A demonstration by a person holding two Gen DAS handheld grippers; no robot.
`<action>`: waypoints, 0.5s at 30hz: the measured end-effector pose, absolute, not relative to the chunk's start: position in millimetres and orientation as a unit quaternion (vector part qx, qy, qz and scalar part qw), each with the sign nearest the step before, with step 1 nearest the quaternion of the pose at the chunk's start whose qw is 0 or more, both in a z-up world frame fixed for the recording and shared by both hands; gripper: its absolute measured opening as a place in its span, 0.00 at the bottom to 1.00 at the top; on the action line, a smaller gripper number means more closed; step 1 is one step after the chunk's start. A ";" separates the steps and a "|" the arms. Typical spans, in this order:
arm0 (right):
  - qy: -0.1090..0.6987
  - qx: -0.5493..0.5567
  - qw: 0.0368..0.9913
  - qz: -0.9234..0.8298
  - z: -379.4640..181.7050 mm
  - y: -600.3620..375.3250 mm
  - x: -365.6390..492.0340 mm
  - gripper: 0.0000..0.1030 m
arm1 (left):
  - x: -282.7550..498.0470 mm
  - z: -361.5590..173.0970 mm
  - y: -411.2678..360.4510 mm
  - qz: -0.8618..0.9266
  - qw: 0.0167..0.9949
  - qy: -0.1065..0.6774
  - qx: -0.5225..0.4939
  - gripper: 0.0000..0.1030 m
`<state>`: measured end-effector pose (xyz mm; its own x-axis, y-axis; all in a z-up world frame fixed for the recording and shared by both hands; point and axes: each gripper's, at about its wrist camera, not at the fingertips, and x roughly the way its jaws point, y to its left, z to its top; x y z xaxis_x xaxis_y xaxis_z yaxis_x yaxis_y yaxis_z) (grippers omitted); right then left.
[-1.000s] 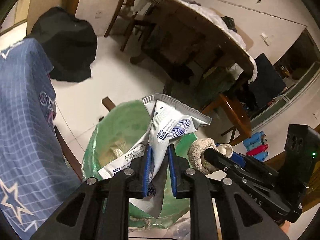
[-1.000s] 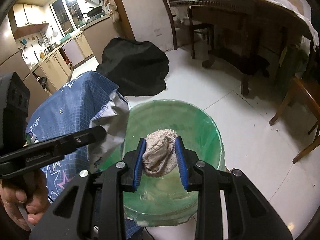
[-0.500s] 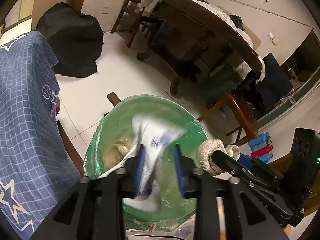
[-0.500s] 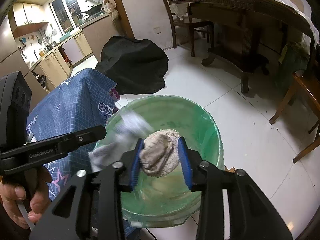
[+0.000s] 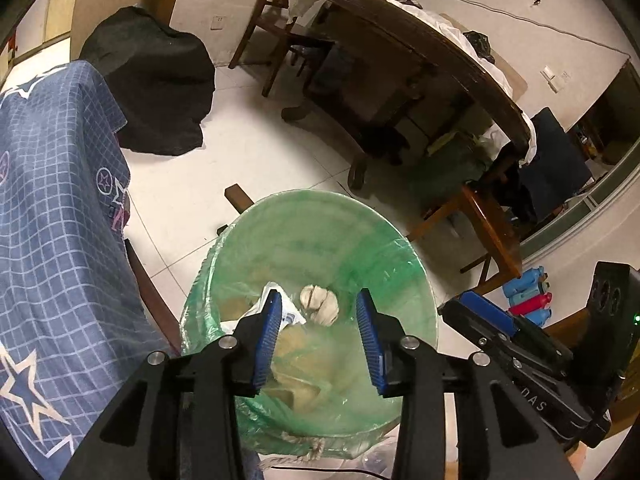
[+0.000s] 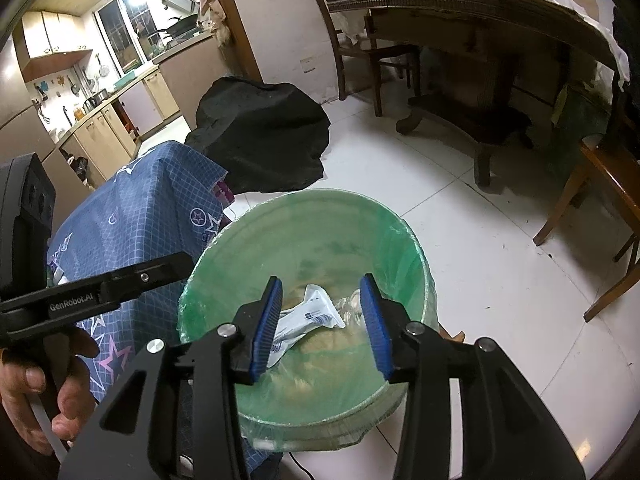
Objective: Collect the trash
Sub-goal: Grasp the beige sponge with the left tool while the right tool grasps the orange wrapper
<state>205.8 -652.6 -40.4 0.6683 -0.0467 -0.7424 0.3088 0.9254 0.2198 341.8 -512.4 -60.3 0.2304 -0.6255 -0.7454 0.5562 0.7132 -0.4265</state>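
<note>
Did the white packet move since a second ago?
Yes. The white packet dropped from the left hand-held gripper, whose jaws have just been opening, into the green-lined bin.

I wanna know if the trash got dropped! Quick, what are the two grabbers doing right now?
Left gripper: open, holding nothing, jaws just opened over the green bin.
Right gripper: open, holding nothing, jaws just opened over the same bin.

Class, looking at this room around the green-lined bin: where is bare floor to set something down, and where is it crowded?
Free: the white tiles between the bin, the black heap and the table. Crowded: the bin's near side, hemmed by the blue cloth, and under the table among the chairs.
</note>
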 end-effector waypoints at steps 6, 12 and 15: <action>0.350 0.142 0.923 -0.077 -18.9 -619.1 183.6 0.66 | 319.6 -29.1 -462.4 -0.384 0.807 0.449 -0.024 0.54; 0.320 0.125 0.939 0.003 -10.6 -546.6 170.4 0.80 | 289.4 2.4 -332.8 -0.346 0.858 0.379 -0.011 0.67; 0.328 0.111 0.936 0.061 -17.0 -502.4 175.5 0.81 | 276.9 6.5 -249.3 -0.307 0.884 0.354 0.005 0.69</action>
